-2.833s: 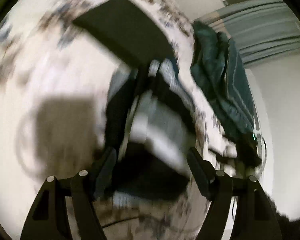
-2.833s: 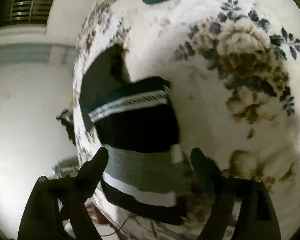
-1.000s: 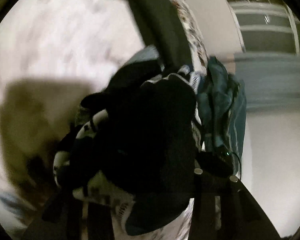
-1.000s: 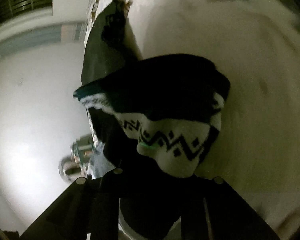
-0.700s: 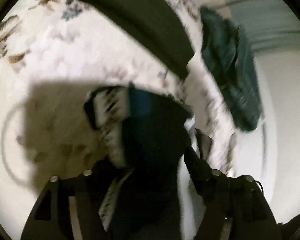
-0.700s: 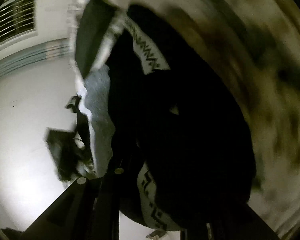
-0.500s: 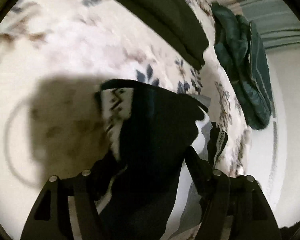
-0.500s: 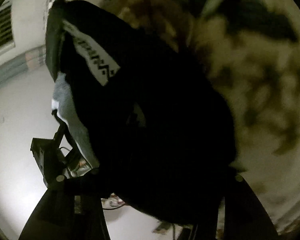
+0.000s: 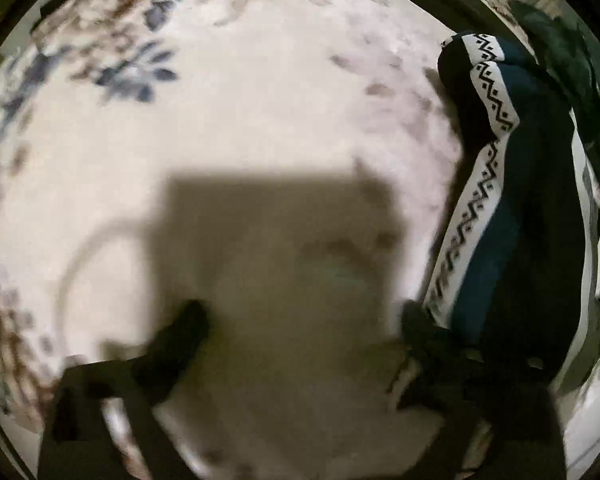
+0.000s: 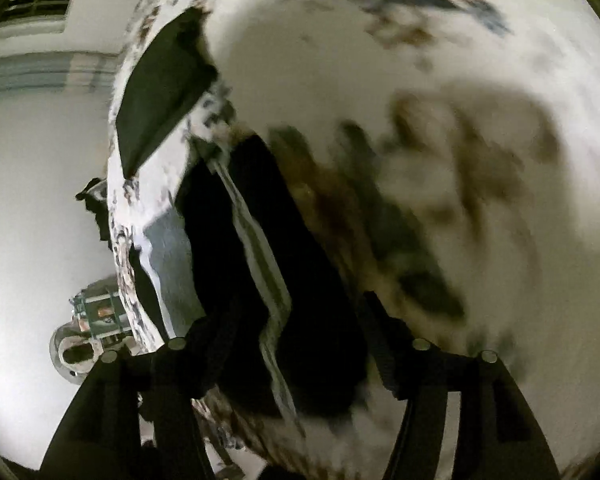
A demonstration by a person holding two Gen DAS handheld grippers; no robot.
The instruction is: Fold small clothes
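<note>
The patterned sweater (image 9: 516,216) lay bundled and folded near the edge of the floral surface (image 9: 260,100), both the left gripper (image 9: 300,332) and right gripper (image 10: 288,320) spread apart, empty, suggesting only tidying remained.

Left wrist view looks down at close range onto the floral cloth (image 9: 260,128); the garment (image 9: 532,216) sits at 3 o'clock. Right wrist view looks along the same cloth (image 10: 440,80) toward its edge at 9 o'clock, garment (image 10: 300,300) centred at 6 o'clock. Both views share garment and cloth.
</note>
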